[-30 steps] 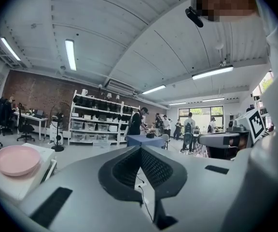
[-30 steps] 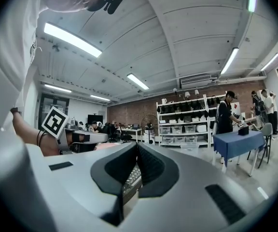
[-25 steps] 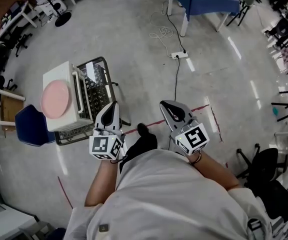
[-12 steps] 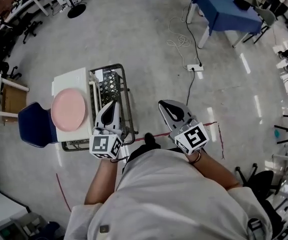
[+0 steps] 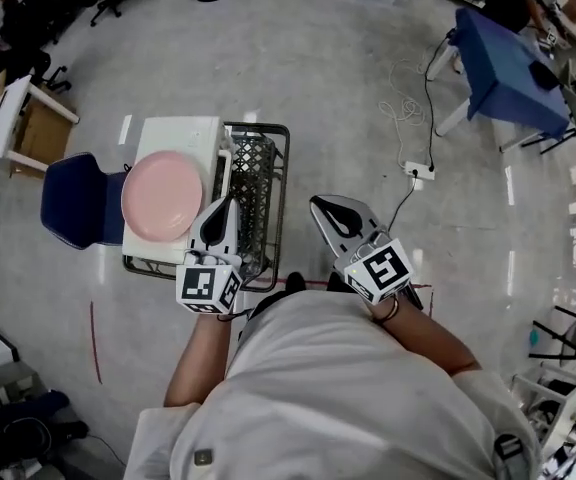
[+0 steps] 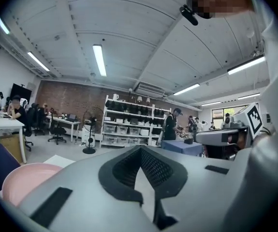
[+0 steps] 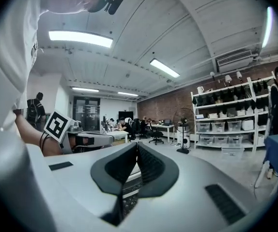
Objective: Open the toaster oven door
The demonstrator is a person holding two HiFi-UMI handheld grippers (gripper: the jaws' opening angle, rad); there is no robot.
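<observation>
A white toaster oven stands on a black wire cart on the floor, with a pink plate lying on its top. The oven's front faces right toward the cart's mesh, and its door looks closed. My left gripper hovers shut and empty over the oven's front right edge, just right of the plate. My right gripper is also shut and empty, held over bare floor to the right of the cart. The left gripper view shows the plate low at left beyond the closed left gripper. The right gripper points into the room.
A blue chair stands directly left of the oven. A white desk with a cardboard box sits at far left. A blue table is at upper right, with a cable and power strip on the floor. Shelves and people fill the background.
The oven and cart have shifted right and lower in the head view as the person came closer. The left gripper now sits over the oven's front edge. Both grippers stayed shut.
</observation>
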